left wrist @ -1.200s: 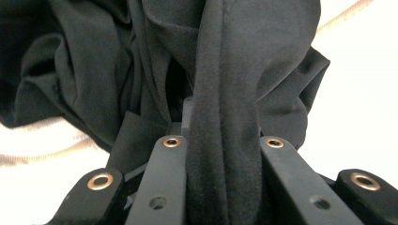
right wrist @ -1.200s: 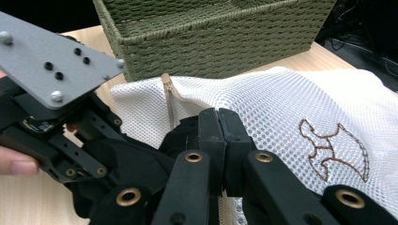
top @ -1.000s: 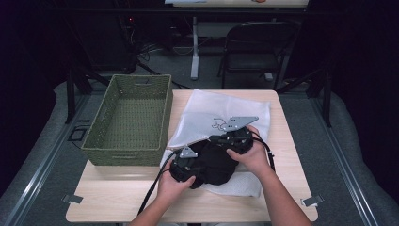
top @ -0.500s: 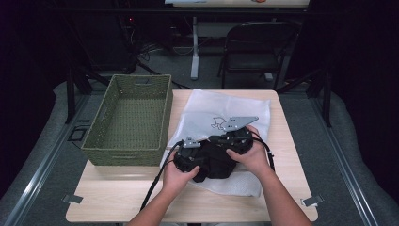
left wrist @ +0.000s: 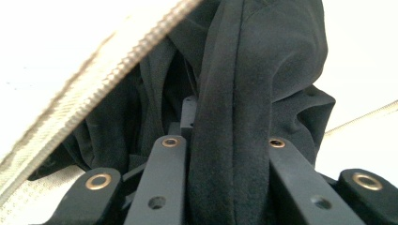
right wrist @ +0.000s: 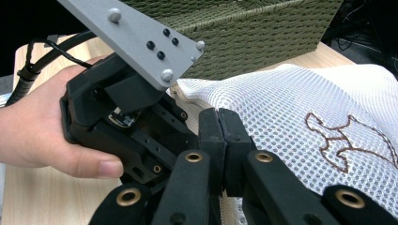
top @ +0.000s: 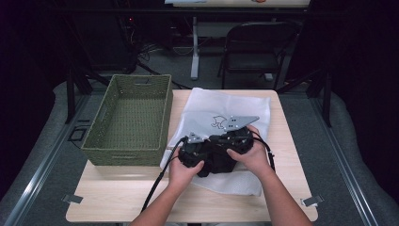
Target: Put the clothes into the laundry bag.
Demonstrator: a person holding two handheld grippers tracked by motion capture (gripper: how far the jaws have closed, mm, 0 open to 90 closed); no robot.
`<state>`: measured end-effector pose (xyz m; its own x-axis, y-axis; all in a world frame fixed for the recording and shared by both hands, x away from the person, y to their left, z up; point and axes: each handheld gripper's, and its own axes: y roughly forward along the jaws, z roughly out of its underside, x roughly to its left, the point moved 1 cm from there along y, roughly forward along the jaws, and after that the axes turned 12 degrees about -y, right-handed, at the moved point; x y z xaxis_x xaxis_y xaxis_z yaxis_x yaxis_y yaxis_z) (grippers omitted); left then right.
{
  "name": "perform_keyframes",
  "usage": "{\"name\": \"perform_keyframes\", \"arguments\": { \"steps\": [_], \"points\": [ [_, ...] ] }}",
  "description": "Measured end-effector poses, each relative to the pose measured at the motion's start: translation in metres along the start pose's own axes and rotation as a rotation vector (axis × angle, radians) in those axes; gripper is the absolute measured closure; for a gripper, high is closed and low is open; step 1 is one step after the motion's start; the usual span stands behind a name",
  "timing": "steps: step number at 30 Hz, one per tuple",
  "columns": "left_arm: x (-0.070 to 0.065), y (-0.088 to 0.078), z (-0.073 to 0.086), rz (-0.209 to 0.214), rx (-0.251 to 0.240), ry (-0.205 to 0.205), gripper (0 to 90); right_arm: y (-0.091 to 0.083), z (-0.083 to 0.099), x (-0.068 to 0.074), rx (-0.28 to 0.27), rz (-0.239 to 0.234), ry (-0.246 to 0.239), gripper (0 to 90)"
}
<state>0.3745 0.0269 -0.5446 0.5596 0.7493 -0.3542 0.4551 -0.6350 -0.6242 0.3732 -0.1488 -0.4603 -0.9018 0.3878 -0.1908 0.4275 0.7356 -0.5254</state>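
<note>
Both tongs (top: 214, 153) grip black cloth (left wrist: 244, 93) at white mesh bag (right wrist: 291, 108).

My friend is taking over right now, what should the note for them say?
Left gripper: jaws closed on a fold of the black cloth, which lies partly inside the white mesh bag by its zip.
Right gripper: jaws shut, pads together just above the bag; whether mesh is pinched between them is unclear.
The green woven basket sits at the table's left, nothing visible in it.
Done: the cloth is gripped at the bag's mouth.
Left: probably finish moving the cloth through the opening; where the bag goes afterwards is unclear.
</note>
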Motion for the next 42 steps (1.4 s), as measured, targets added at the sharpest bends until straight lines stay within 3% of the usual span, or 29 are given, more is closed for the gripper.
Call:
{"name": "perform_keyframes", "arguments": {
  "steps": [5,9,13,23,35,41,42],
  "points": [
    [0.000,-0.002,0.001,0.004,0.001,-0.004,71.7,0.000,0.001,-0.001,0.003,0.004,0.003,89.4],
    [0.000,-0.006,0.001,0.010,-0.010,-0.016,59.2,0.001,0.003,-0.002,0.004,0.003,0.012,89.4],
    [-0.001,-0.011,0.001,-0.009,0.002,-0.002,48.9,0.000,0.003,-0.002,0.002,0.005,0.011,89.4],
    [-0.008,-0.034,0.004,-0.009,-0.015,0.043,45.0,-0.001,0.005,-0.004,0.002,0.011,0.017,89.3],
    [0.002,-0.057,0.014,-0.012,-0.011,0.025,43.2,-0.001,0.005,-0.004,0.003,0.018,0.015,89.3],
    [0.008,-0.054,0.023,-0.008,0.006,-0.013,42.4,-0.001,0.005,-0.004,0.003,0.020,0.015,89.3],
    [0.009,-0.053,0.024,-0.009,0.014,-0.001,41.9,-0.001,0.005,-0.004,0.003,0.020,0.015,89.3]
  ]
}}
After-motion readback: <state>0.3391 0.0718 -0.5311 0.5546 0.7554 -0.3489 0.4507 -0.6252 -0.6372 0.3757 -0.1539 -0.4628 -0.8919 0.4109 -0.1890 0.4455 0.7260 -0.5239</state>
